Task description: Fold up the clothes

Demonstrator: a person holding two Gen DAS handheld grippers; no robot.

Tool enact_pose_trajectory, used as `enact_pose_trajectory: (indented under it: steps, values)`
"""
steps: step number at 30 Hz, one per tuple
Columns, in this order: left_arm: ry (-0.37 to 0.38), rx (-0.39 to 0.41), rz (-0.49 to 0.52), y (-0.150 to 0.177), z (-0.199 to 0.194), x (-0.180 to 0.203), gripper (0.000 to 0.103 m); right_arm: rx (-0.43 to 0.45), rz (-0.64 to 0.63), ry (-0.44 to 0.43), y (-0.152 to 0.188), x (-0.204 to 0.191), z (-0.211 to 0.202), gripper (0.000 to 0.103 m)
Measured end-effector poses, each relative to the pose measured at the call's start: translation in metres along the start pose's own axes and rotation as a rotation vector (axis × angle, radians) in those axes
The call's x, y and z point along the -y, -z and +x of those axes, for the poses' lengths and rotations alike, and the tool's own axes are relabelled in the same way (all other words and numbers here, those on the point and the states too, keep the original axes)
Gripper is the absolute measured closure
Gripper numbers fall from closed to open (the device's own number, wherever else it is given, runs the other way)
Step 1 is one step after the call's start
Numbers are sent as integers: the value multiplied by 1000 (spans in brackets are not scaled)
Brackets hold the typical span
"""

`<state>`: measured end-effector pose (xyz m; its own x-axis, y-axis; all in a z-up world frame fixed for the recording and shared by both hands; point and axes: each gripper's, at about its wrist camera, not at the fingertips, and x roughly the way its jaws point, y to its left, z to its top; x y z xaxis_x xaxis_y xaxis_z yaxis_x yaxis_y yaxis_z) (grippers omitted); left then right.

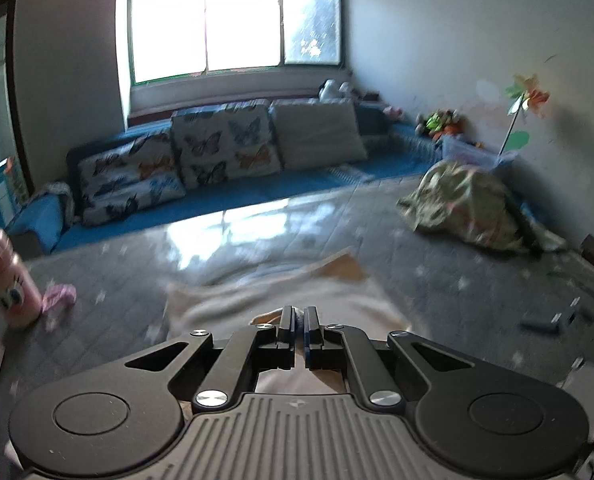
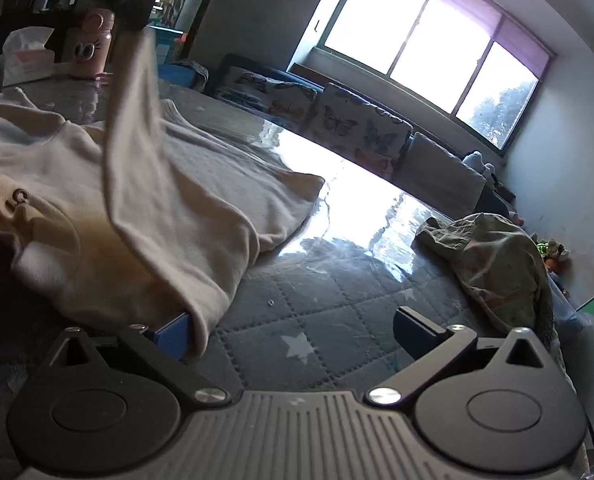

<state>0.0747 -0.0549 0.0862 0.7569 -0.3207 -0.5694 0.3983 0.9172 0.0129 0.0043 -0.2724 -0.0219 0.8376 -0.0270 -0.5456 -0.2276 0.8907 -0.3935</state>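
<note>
Left wrist view: No brand name or legible writing appears on any surface. The left gripper (image 1: 299,316) has its two black fingers pressed almost together, pinching a fold of the cream knitted cotton garment (image 1: 281,296). The garment spreads directly ahead of and beneath the fingertips, lying on the grey quilted star-patterned mat (image 1: 109,320). This view is motion-blurred. A pink cartoon-faced drinking bottle (image 1: 13,288) stands on the mat at the far left. A crumpled olive-green patterned garment (image 1: 469,208) lies on the mat at the right, well apart from the gripper. Butterfly-print cushions (image 1: 225,144) lean along the blue bench below the window.

Right wrist view: The only mark on the cream garment (image 2: 185,184) is a small brown emblem near its left edge; it cannot be read. The right gripper (image 2: 293,336) has its fingers spread wide, with nothing between them. The left finger, with a blue pad (image 2: 175,334), touches the hanging edge of a raised flap of the cream garment. The flap rises up and to the left; the rest of the garment lies flat on the mat (image 2: 317,320) ahead-left of the gripper. The olive-green garment (image 2: 493,264) lies ahead-right. The pink bottle (image 2: 91,42) and a white tissue box (image 2: 27,58) stand beyond the cream garment.
</note>
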Motion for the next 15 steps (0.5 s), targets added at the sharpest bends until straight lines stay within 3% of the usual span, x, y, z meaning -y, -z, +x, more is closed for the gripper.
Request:
enact_pose_trajectory:
  steps: [7, 12, 15]
  values:
    - [-23, -122, -64, 51, 19, -23, 98, -14, -12, -31, 5, 4, -6, 0]
    - [-26, -147, -110, 70, 20, -36, 98, -30, -16, -103, 5, 9, -16, 0]
    - [-32, -157, -130, 77, 21, -42, 98, -34, 49, -169, -4, 20, -22, 0]
